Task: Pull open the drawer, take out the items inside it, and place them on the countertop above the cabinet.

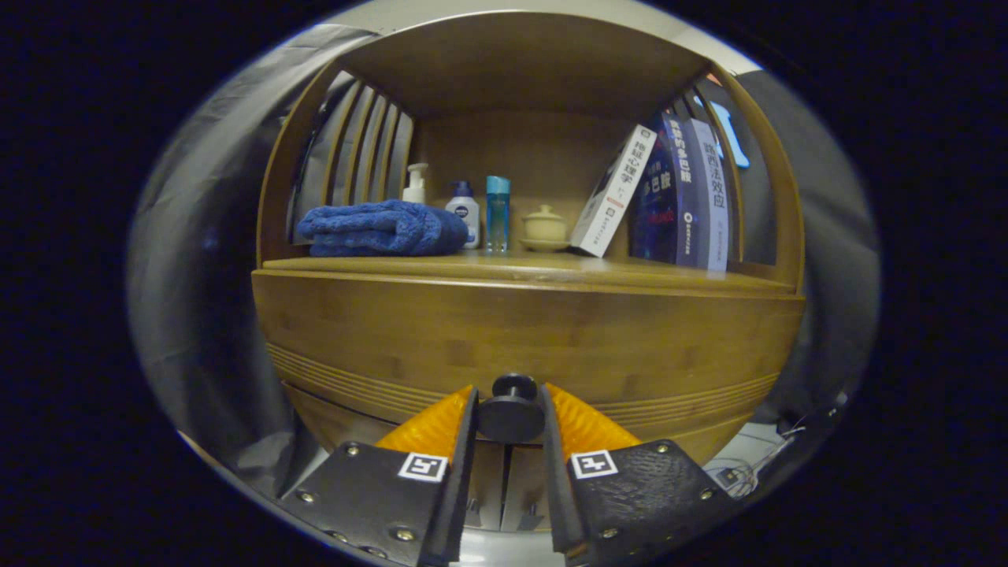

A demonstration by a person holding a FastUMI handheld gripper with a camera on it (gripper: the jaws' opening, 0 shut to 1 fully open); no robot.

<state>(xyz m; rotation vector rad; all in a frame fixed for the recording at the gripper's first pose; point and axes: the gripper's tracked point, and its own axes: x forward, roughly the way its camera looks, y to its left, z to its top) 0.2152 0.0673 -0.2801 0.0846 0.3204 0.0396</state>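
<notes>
A wooden cabinet fills the scene, its drawer front (520,339) a wide bamboo panel just ahead of me. A round dark knob (512,409) sticks out of that panel low down. My gripper (510,413) is shut on the knob, one finger pressing each side of it. The countertop (551,272) runs right above the drawer, forming the floor of an open shelf. The drawer looks closed or barely out, and its inside is hidden.
On the countertop lie a folded blue towel (382,228), a pump bottle (415,185), a white bottle (464,211), a blue bottle (497,213), a small lidded pot (544,227) and leaning books (669,197). Cables (740,472) lie on the floor beside the cabinet.
</notes>
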